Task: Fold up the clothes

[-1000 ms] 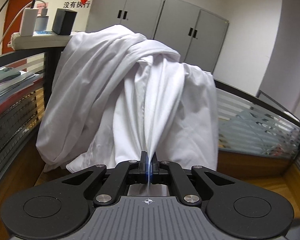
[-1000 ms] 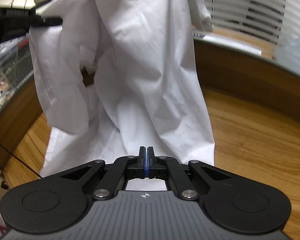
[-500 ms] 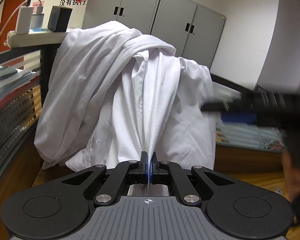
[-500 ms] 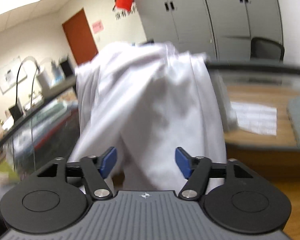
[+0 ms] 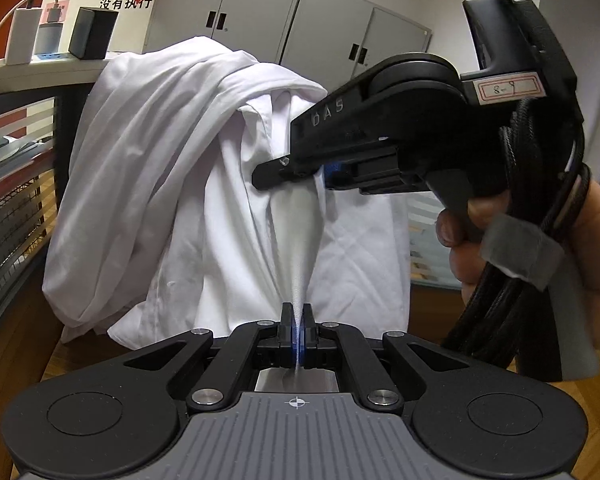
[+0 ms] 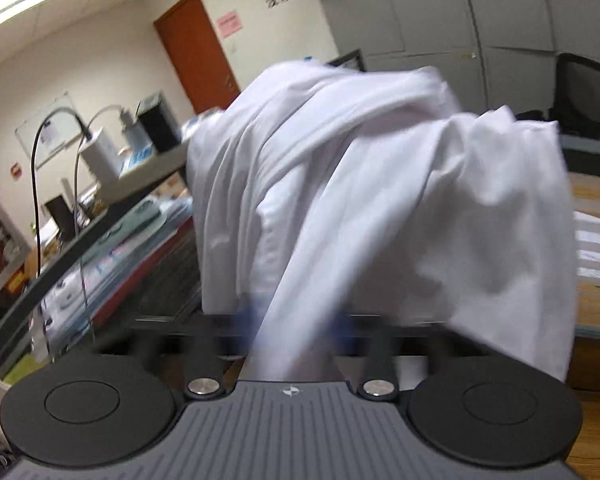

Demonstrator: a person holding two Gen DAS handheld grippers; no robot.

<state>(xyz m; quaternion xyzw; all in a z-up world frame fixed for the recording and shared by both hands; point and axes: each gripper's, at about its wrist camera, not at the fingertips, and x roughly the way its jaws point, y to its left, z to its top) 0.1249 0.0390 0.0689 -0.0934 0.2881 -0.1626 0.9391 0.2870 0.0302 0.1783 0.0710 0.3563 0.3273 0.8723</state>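
White cotton cloth, a crumpled shirt-like garment (image 5: 172,184), is pinched at a taut fold between the closed fingers of the left gripper (image 5: 297,334), nearest the left wrist camera. Just beyond, the black right gripper (image 5: 296,168), held in a bare hand (image 5: 540,240), reaches into the same fold; its blurred fingers straddle the cloth, and I cannot tell how far apart they are. Farther back the garment hangs draped over a dark partition (image 5: 16,92) above the wooden surface (image 6: 596,428), with grey metal cabinets (image 5: 332,28) behind.
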